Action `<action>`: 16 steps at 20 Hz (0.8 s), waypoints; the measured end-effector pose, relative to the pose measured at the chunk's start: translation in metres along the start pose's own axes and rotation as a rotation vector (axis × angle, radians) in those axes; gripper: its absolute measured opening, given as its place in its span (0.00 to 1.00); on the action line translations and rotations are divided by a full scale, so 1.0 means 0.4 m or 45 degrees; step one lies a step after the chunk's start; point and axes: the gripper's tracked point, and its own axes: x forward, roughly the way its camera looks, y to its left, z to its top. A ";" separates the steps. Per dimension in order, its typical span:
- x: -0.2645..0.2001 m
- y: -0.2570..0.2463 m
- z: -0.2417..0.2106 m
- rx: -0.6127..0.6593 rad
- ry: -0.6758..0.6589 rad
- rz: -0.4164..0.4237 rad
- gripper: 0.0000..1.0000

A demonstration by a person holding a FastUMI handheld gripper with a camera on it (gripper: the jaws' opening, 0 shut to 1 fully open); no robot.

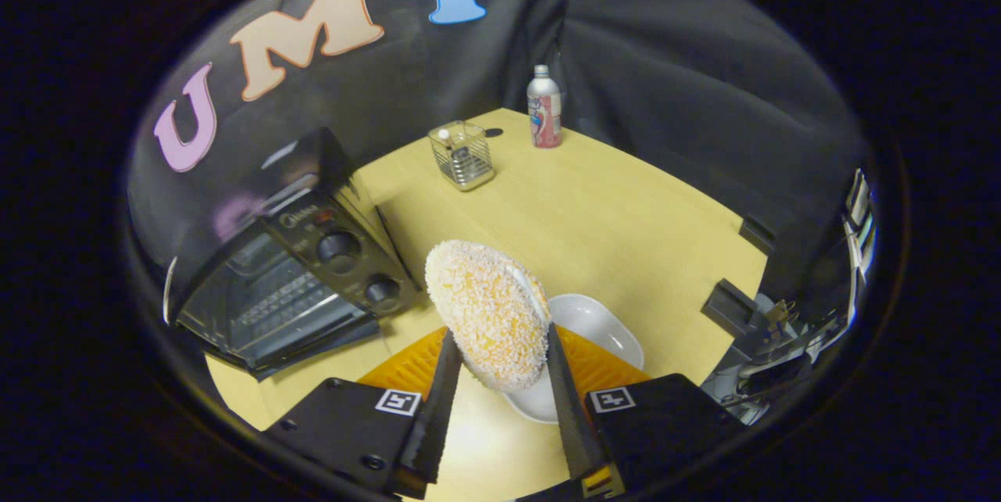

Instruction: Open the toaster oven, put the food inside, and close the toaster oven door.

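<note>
A breaded, crumb-coated food piece is held up between my two fingers, lifted above a white plate that rests on an orange mat. My gripper is shut on the food, one finger pressing each side. The black toaster oven stands to the left of the food on the wooden table. Its glass door is swung down open, and the wire rack inside shows. Two round knobs sit on its right panel.
A wire mesh holder and a bottle with a pink label stand at the table's far end. Dark clamps and other equipment crowd the table's right edge. Bare tabletop lies between the oven and the far items.
</note>
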 end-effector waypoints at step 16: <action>-0.107 0.434 -0.156 0.369 0.147 0.398 0.63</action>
